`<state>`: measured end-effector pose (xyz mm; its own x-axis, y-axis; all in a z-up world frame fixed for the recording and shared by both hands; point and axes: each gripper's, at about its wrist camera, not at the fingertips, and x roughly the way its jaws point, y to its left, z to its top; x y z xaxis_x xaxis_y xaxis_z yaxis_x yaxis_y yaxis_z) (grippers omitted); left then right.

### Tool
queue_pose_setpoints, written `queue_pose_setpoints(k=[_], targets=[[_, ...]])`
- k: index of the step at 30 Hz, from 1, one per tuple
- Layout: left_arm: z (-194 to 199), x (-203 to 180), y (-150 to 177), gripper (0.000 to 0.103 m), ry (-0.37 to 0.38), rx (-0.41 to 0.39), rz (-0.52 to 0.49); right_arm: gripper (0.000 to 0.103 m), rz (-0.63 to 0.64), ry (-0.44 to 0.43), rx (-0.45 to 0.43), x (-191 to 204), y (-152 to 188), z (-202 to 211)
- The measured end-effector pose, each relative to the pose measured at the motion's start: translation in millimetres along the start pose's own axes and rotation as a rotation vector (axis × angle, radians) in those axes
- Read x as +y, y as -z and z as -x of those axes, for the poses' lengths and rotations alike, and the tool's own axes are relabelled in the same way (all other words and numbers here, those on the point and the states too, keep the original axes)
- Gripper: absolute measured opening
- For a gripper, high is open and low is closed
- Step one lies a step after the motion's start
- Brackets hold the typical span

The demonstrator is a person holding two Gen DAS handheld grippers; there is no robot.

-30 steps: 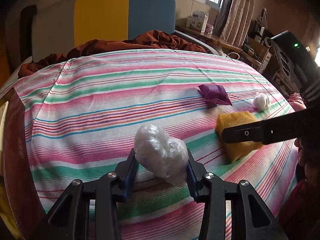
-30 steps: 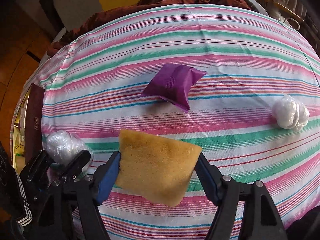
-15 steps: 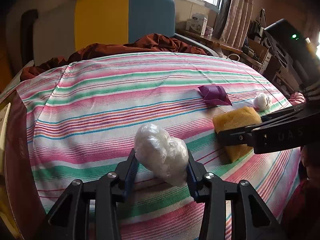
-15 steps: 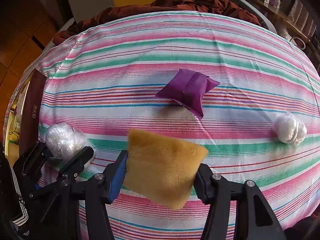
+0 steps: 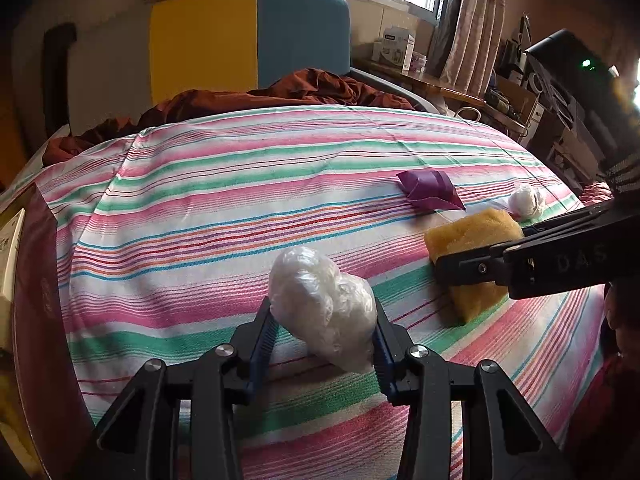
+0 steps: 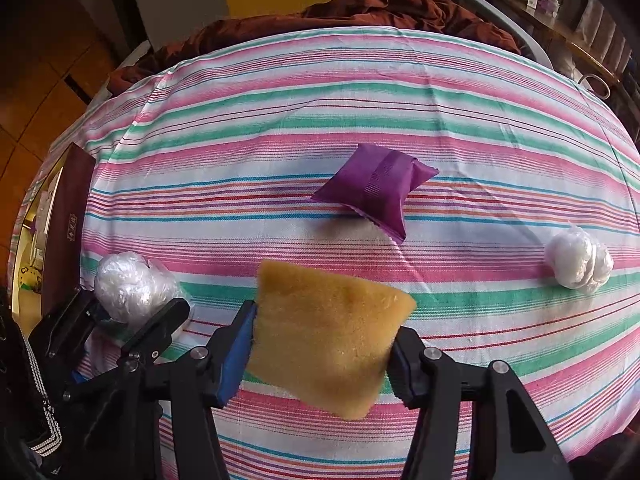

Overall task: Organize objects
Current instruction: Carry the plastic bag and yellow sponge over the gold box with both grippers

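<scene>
The left hand-held gripper is clenched on a crumpled ball of clear plastic wrap — both blue-lined pads press into its sides, and the ball sits low over the striped bedsheet. From the right wrist view the same gripper shows at the lower left with the wrap bulging out between its black fingers.

The right hand-held gripper grasps a yellow sponge; its jaws have just been closing, and the sponge is squeezed between the pads, bowed slightly, one corner hanging down toward the camera. In the left wrist view that gripper reaches in from the right edge, its black finger lying across the sponge.

Beyond the sponge, a purple pouch lies flat on the sheet, near the middle of the bed. Well to its right rests a second, smaller white plastic ball, apart from everything else.

At the left edge of the bed stands a dark red box. At the far end a rumpled brown blanket is heaped against a yellow and blue headboard
</scene>
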<state>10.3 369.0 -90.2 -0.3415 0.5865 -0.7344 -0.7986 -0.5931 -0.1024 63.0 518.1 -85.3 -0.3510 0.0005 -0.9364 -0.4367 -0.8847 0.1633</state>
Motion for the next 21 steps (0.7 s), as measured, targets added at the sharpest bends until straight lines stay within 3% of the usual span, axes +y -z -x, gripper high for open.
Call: queue_pose_setpoints(k=[13, 21], targets=[[19.1, -4.0, 5.5, 0.03, -0.005, 0.022, -0.029, 0.058, 0.006, 0.005, -0.012, 0.6, 2.5, 2.9], [79.9, -1.1, 10.6, 0.03, 0.053, -0.047, -0.011, 0.057, 0.026, -0.01, -0.029, 4.0, 1.5, 5.8]])
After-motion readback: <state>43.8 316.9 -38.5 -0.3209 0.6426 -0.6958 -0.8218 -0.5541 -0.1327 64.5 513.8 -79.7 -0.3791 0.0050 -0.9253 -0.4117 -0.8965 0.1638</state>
